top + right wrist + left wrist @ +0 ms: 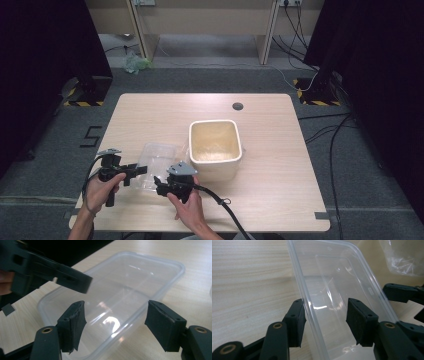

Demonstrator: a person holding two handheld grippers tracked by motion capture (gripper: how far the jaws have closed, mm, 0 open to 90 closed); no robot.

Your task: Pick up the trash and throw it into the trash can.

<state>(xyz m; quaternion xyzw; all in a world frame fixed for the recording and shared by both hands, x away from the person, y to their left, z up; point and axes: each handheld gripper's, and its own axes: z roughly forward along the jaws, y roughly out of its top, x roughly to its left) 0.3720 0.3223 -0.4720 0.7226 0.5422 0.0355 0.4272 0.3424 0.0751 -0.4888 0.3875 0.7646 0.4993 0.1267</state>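
A clear plastic container lies on the wooden table, left of a cream bin. My left gripper reaches it from the left, my right gripper from the near side. In the left gripper view, the left gripper straddles the container: one pad lies by the outside of the rim and the other stands apart inside. In the right gripper view, the right gripper straddles the near wall of the container, with a wide gap between its pads. Both are open.
The cream bin stands open-topped at mid table, right beside the container. Crinkled clear film lies beyond the container. A dark round hole marks the far table edge. Cables run over the floor at the right.
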